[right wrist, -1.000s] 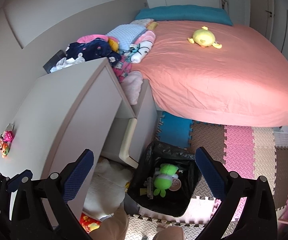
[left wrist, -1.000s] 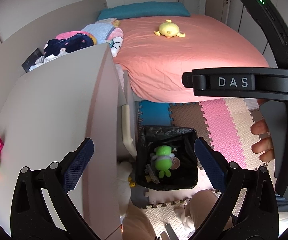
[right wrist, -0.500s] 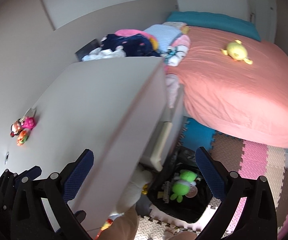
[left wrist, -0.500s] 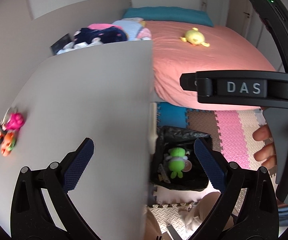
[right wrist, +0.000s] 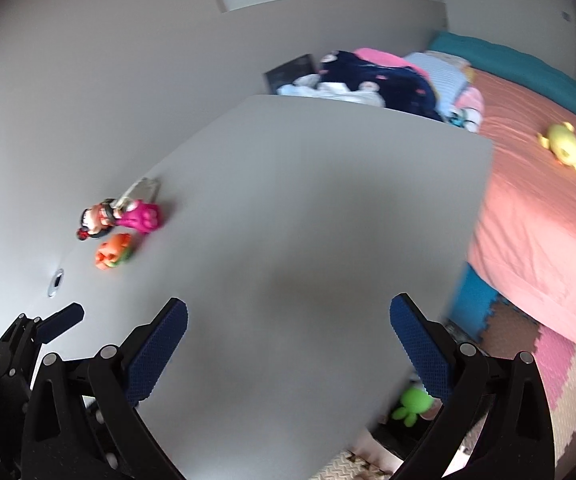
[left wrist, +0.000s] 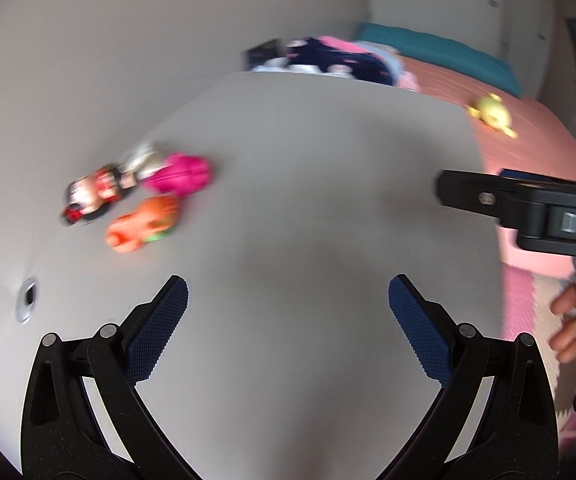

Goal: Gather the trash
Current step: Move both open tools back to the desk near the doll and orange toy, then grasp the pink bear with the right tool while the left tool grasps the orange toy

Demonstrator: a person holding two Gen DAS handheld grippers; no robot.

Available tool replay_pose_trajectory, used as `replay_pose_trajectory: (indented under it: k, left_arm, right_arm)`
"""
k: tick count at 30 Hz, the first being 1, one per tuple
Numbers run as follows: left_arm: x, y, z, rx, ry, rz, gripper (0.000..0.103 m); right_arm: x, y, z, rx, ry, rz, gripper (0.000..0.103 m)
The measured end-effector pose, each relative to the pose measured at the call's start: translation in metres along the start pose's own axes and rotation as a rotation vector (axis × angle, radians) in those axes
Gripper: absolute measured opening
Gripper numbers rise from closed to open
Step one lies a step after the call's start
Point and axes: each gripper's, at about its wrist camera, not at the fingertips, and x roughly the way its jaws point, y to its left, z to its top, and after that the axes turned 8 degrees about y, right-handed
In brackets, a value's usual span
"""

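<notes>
— How do the tongs stand?

— Both are spread wide with nothing between them. The left gripper [left wrist: 288, 304] shows black struts and blue cross-hatched pads over a smooth grey table top [left wrist: 308, 184]; the right gripper [right wrist: 288, 326] looks the same.

— And the trash?

— A blurred cluster at the left of both frames: a rounded magenta toy [right wrist: 143, 218], a lumpy orange toy [right wrist: 113, 255] and a small red-and-black figure [right wrist: 95, 220], touching or just beside one another. A crinkled clear wrapper [right wrist: 139, 190] lies above them.

— Elsewhere?

— Lower right in the right view, a green plush [right wrist: 412, 402] sits below the table edge. A salmon bedspread [right wrist: 536, 208] carries a yellow plush [right wrist: 564, 148]; foam puzzle mats [right wrist: 560, 364] cover the floor.
</notes>
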Motion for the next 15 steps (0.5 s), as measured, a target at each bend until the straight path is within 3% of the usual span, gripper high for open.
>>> replay_pose_trajectory:
  k: [3, 7, 15]
  left_arm:
    - [0.006, 0.035, 0.002, -0.073, 0.008, 0.037, 0.097]
    - [0.018, 0.066, 0.008, -0.087, 0.008, 0.068, 0.097]
    - [0.033, 0.108, 0.020, 0.070, -0.013, 0.034, 0.097]
  right_arm:
    - [0.013, 0.022, 0.012, -0.024, 0.011, 0.030, 0.101]
    - [0.035, 0.052, 0.031, -0.046, 0.050, 0.077, 0.101]
    - [0.079, 0.106, 0.060, -0.169, 0.133, 0.084, 0.101]
